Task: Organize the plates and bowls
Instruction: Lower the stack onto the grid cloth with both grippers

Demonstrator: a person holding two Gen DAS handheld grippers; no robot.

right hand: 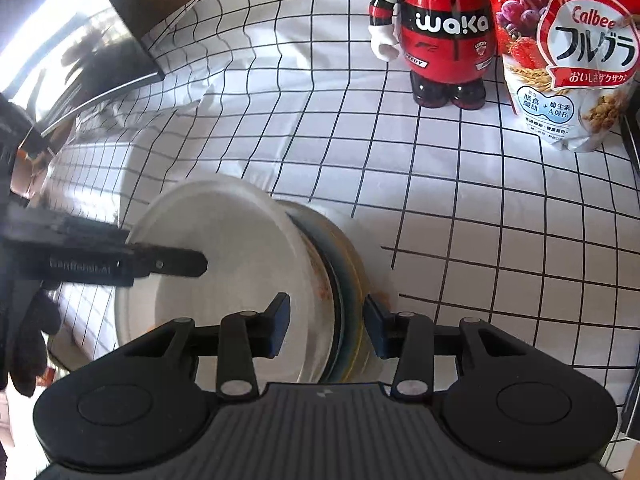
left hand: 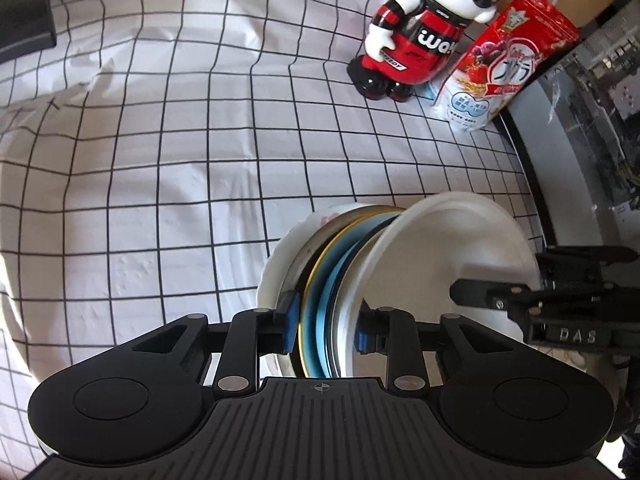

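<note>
Basically, stack [left hand: 344, 280] stood on edge between both tools: left gripper [left hand: 326, 330] clamped on it, right gripper [right hand: 326, 326] straddled its rim, slightly open, gripping nothing.

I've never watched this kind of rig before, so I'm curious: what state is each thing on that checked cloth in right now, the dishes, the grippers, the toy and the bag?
Stack of plates and bowl: held on edge, dishes pressed together.
White bowl: outermost, tipped sideways, looks empty.
Left gripper: shut on the stack.
Right gripper: straddling the stack's edge, grip uncertain.
Toy robot: standing upright.
Cereal bag: upright.
Checked cloth: wrinkled.
</note>
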